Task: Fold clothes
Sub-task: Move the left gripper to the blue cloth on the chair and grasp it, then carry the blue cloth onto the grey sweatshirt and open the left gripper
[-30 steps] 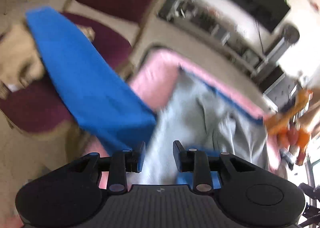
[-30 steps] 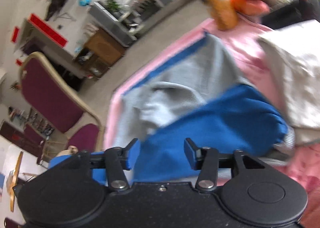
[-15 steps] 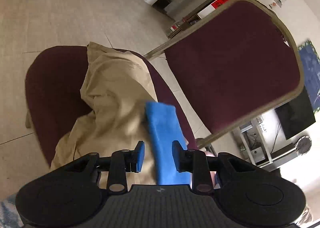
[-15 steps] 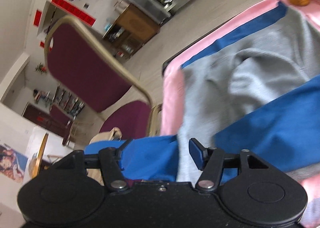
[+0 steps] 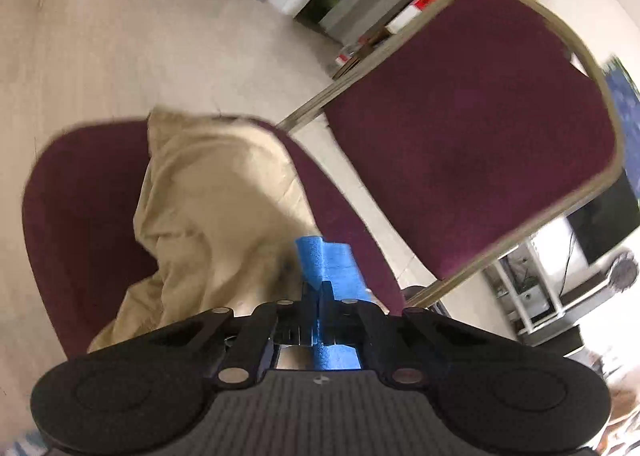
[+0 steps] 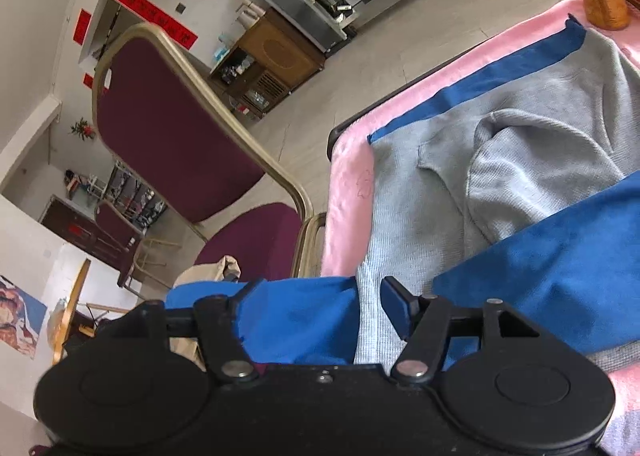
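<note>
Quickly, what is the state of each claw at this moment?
Left claw: closed on a fold of the blue cloth.
Right claw: opening, blue cloth between its fingers, not pressed.

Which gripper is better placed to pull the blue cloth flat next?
Left, probably. The left gripper is shut on a bunched end of the blue cloth; the right gripper is opening, its pads off the fabric.

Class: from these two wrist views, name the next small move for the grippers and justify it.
Probably close the right gripper on the blue cloth: its jaws are opening with cloth between them, while the left gripper is shut on the blue cloth's other end.
</note>
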